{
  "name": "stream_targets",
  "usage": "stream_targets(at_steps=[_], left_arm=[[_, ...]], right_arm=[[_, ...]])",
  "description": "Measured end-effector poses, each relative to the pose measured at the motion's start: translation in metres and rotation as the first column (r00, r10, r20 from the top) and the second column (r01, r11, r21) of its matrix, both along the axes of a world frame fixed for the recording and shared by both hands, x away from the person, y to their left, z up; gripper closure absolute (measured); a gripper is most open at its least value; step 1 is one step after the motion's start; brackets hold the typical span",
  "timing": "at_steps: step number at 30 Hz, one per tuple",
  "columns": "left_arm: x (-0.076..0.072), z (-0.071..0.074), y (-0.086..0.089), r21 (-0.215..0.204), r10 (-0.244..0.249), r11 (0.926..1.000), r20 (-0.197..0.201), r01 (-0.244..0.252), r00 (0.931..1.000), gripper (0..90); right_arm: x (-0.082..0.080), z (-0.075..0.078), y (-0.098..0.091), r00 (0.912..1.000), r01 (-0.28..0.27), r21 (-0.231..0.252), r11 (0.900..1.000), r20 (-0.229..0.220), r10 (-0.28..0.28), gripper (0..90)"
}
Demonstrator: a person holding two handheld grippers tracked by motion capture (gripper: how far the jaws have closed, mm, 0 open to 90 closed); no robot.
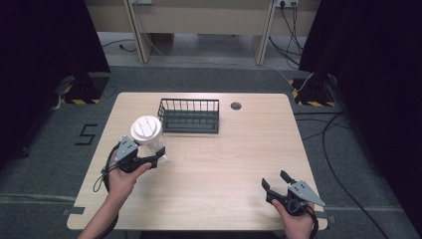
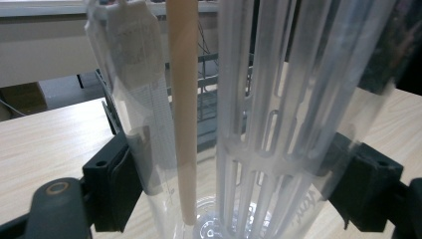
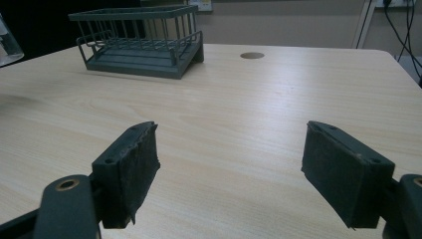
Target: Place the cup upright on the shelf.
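Observation:
A clear plastic tumbler [image 1: 149, 138] with a white lid stands upright at the table's left. My left gripper [image 1: 158, 158] is shut on the tumbler's lower body. In the left gripper view the tumbler [image 2: 249, 124] sits between both black pads, with a beige straw [image 2: 183, 114] and a white slotted insert [image 2: 278, 149] inside it. My right gripper [image 1: 274, 181] rests near the front right of the table, open, with nothing between its pads [image 3: 130, 169]. A dark wire basket [image 1: 189, 115] stands at the back middle of the table, seen as basket [image 3: 142, 42] in the right gripper view.
A round cable hole [image 1: 236, 105] lies in the table top right of the basket. Bare wood [image 1: 224, 164] spreads between the two grippers. Cables [image 1: 338, 149] run on the floor to the right, and dark curtains flank both sides.

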State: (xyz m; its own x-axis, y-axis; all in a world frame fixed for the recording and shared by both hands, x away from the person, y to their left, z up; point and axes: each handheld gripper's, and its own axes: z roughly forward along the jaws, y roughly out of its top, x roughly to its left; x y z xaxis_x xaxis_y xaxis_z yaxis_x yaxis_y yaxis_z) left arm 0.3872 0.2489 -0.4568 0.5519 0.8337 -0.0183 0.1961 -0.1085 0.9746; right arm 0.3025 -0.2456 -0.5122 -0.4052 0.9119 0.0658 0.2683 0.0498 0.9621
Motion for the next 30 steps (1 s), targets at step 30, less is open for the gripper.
stream_targets(at_steps=[30], left_arm=[[0.044, 0.019, -0.019, 0.0, -0.001, 1.0, 0.024, 0.001, 0.9997, 18.0]], right_arm=[[0.001, -0.003, 0.001, 1.0, -0.002, -0.008, 1.0, -0.005, 0.002, 22.5]])
